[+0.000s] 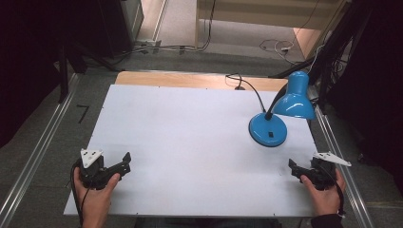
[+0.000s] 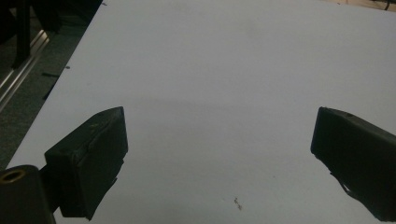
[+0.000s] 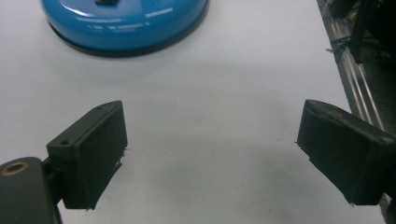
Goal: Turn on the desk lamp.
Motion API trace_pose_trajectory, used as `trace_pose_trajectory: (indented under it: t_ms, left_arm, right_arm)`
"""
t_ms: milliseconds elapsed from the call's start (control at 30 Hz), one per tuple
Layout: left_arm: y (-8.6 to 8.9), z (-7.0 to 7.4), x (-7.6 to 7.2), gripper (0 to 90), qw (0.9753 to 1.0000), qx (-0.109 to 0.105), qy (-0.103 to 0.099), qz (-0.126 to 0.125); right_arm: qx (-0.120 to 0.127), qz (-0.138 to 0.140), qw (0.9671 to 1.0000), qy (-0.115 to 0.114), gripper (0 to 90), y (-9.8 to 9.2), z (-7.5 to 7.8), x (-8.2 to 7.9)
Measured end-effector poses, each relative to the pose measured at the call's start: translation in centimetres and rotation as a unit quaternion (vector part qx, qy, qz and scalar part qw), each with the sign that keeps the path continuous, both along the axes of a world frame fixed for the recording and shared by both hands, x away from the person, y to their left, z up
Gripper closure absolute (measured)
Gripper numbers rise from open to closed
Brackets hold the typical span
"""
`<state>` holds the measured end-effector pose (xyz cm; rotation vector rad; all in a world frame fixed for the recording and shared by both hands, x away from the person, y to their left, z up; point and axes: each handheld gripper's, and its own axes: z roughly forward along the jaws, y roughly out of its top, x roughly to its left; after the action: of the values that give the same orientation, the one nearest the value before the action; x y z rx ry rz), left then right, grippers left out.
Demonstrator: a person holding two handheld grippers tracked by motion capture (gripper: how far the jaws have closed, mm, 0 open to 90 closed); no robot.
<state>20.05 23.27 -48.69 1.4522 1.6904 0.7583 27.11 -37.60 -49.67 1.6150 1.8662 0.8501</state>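
While both hands rest near the front corners in the high view, the left tongs (image 1: 124,162) and right tongs (image 1: 294,169) hold nothing, and a blue desk lamp (image 1: 275,118) stands on the white surface (image 1: 190,137) at far right. Left gripper view: jaws gape wide over bare white. Right gripper view: jaws spread wide, the lamp's base (image 3: 123,21) just ahead.

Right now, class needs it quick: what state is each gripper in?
Left gripper: open, jaws wide apart, holding nothing, over the white table.
Right gripper: open, holding nothing, short of the blue lamp's base.
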Motion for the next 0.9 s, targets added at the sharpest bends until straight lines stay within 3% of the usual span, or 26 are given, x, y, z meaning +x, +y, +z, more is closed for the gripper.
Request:
trace_pose_trajectory:
  t_ms: [67, 133, 200, 367, 667, 700, 900]
  left_arm:
    - [-0.1, 0.0, 0.1, 4.4, 1.0, -0.001, 0.0, -0.001]
    - [-0.2, 0.0, 0.1, 4.4, 1.0, -0.001, 0.0, -0.001]
    - [-0.2, 0.0, 0.2, 4.4, 1.0, 0.0, 0.0, -0.002]
    - [-0.2, -0.1, 0.2, 4.4, 1.0, 0.0, 0.002, -0.003]
    - [-0.1, -0.1, 0.1, 4.4, 1.0, 0.001, 0.002, -0.001]
    - [-0.1, -0.1, 0.1, 4.4, 1.0, 0.002, 0.001, -0.001]
    - [-0.1, -0.1, 0.1, 4.4, 1.0, 0.002, 0.002, -0.002]
  right_arm:
    - [-0.004, 0.003, 0.9998, -0.019, 6.8, 0.1, 0.5, -0.4]
    - [0.001, 0.01, 0.9997, -0.022, 6.9, 0.4, 0.7, -0.4]
    - [-0.015, 0.014, 0.9995, -0.023, 6.9, 0.9, 0.8, -0.3]
    - [-0.021, 0.025, 0.9988, -0.036, 7.0, 1.8, 1.2, 0.0]
    - [-0.006, 0.023, 0.9987, -0.045, 7.5, 2.1, 1.7, 0.5]
    - [-0.009, 0.02, 0.9986, -0.048, 11.6, 2.2, 1.7, 0.6]
    - [-0.014, 0.024, 0.9984, -0.049, 17.3, 2.6, 1.5, 1.3]
